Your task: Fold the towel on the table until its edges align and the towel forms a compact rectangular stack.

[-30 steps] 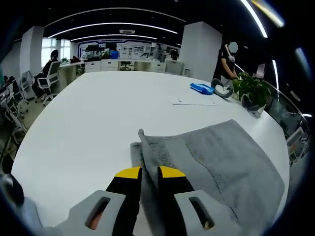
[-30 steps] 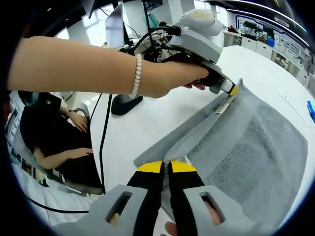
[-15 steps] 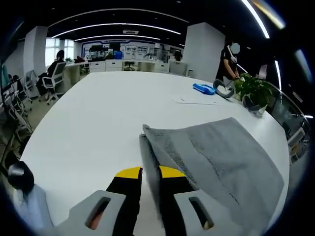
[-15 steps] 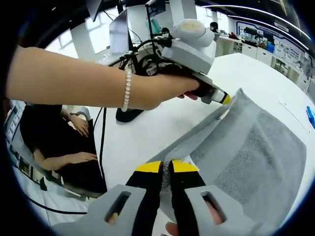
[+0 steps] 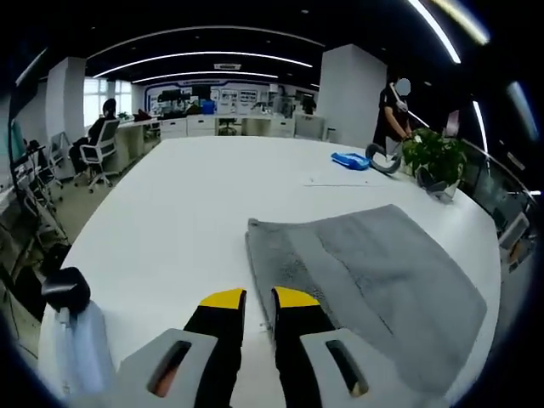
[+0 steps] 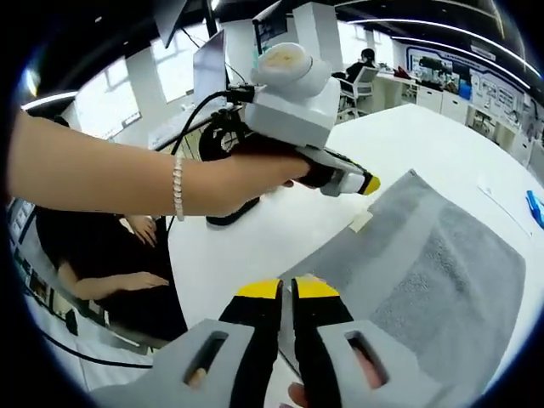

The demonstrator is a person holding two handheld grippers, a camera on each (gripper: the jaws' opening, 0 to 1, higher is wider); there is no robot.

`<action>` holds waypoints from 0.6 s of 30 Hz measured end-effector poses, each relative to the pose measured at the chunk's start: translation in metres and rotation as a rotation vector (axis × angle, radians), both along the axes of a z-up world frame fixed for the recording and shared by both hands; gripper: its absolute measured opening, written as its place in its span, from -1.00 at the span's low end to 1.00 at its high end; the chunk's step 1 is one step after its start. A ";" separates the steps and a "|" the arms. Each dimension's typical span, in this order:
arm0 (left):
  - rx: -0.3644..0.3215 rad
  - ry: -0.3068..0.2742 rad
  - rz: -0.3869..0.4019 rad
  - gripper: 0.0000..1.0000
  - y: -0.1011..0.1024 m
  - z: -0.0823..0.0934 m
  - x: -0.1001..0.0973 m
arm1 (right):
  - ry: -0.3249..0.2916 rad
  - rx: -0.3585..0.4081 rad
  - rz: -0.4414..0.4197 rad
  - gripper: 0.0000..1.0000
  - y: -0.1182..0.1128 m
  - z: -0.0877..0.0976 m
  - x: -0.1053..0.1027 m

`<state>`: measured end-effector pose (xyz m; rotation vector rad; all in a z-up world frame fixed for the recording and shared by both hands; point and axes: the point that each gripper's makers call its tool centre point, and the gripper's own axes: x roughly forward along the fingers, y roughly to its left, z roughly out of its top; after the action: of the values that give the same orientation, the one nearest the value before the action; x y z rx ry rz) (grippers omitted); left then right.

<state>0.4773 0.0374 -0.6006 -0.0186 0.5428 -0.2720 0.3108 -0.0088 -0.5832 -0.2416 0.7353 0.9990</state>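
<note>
now, in the left gripper view, the grey towel point(image 5: 374, 272) lies flat across the lower right of the white tabletop point(image 5: 170, 212), and the left hand-held gripper point(image 5: 258, 299) sits at bottom centre with its jaws narrowly parted, holding nothing; a second ago it pinched a raised towel edge, likely let go to lay the fold. in the right gripper view, the right hand-held gripper point(image 6: 286, 291) at bottom centre pinches the towel's near edge, probably to keep it aligned, while the left hand-held gripper hovers at upper centre, pulled back off the cloth.
</note>
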 end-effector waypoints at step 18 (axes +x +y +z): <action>-0.013 -0.058 -0.023 -0.77 -0.031 0.015 -0.049 | -0.125 -0.078 -0.193 -1.00 -0.127 0.015 0.063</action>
<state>0.4285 0.0068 -0.5853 -0.0167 0.4842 -0.2976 0.3739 -0.1358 -0.5677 -0.2929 0.6705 0.7657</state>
